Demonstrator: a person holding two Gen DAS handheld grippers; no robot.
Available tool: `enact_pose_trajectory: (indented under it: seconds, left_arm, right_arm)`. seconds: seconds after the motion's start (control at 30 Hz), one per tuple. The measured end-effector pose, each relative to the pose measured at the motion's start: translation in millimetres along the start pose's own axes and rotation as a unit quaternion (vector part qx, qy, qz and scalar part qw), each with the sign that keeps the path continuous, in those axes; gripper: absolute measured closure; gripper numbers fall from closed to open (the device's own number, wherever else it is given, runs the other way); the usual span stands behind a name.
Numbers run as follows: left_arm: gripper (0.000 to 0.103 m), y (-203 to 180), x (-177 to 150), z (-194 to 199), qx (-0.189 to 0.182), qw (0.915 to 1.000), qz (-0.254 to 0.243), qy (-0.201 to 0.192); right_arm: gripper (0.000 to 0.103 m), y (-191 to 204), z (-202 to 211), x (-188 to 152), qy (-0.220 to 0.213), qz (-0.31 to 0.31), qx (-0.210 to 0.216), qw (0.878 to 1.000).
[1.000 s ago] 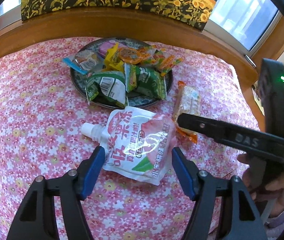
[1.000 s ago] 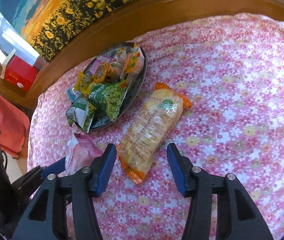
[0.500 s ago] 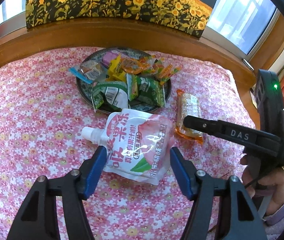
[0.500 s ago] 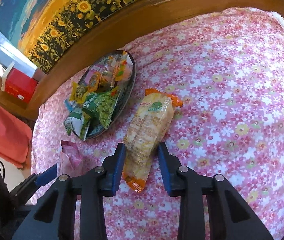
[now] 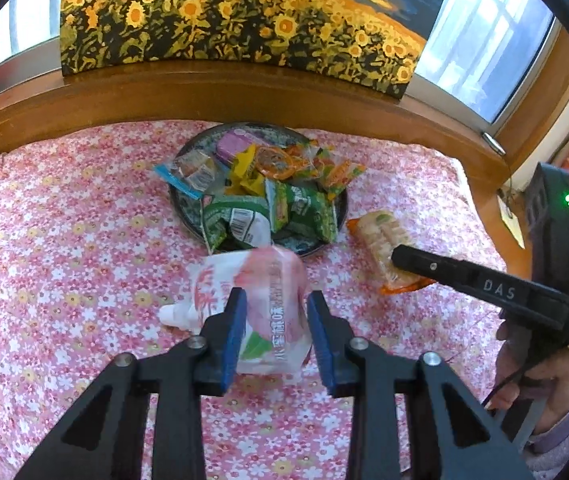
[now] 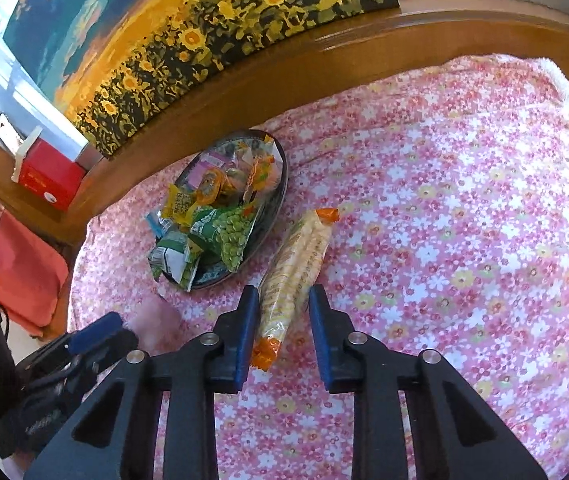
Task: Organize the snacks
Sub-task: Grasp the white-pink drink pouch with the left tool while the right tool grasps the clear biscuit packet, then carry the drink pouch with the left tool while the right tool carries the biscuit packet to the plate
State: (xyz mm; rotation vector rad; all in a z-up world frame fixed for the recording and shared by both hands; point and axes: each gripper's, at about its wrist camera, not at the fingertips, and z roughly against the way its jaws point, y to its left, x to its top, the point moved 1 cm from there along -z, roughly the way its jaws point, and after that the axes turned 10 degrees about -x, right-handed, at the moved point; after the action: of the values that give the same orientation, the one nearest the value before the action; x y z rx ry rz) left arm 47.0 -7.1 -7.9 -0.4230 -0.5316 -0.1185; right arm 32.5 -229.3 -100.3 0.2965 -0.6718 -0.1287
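Observation:
My left gripper (image 5: pixel 276 334) is shut on a white and pink jelly drink pouch (image 5: pixel 260 304) and holds it just above the flowered cloth; its spout points left. My right gripper (image 6: pixel 282 334) is shut on a long yellow biscuit packet (image 6: pixel 296 276) with orange ends, which slants up from the cloth. That packet also shows in the left wrist view (image 5: pixel 384 248), with the right gripper's fingers (image 5: pixel 444 268) over it. A dark plate (image 5: pixel 180 208) (image 6: pixel 276 200) behind both holds several snack packets.
The pink flowered cloth (image 5: pixel 64 260) covers the table. A wooden ledge (image 5: pixel 244 92) and a sunflower painting (image 5: pixel 236 20) stand behind the plate. A red box (image 6: pixel 48 176) sits on the ledge at the left.
Both grippers have closed: the left on the drink pouch, the right on the biscuit packet. Both have lifted and pulled back, so the plate looks farther away.

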Motion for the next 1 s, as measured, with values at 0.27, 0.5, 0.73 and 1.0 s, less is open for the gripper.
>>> enact_pose_trajectory:
  seconds: [0.27, 0.5, 0.73, 1.0]
  left_arm:
    - [0.05, 3.7, -2.2, -6.9, 0.006, 0.9998, -0.004, 0.017]
    - [0.04, 17.7, -11.6, -25.3, 0.023, 0.9982, 0.023, 0.049]
    - [0.026, 19.9, -8.3, -42.2, -0.001, 0.9978, 0.049, 0.046]
    - [0.023, 7.1, -13.9, -52.6, 0.05, 0.9982, -0.008, 0.032]
  right_arm:
    - [0.077, 2.0, 8.0, -0.1, -0.009, -0.003, 0.001, 1.0]
    - [0.077, 0.0, 4.8, -1.3, -0.002, -0.009, 0.004, 1.0]
    - [0.077, -0.3, -0.4, -1.6, 0.004, -0.01, 0.005, 1.0]
    - [0.077, 0.0, -1.5, -1.6, 0.006, -0.01, 0.005, 1.0]
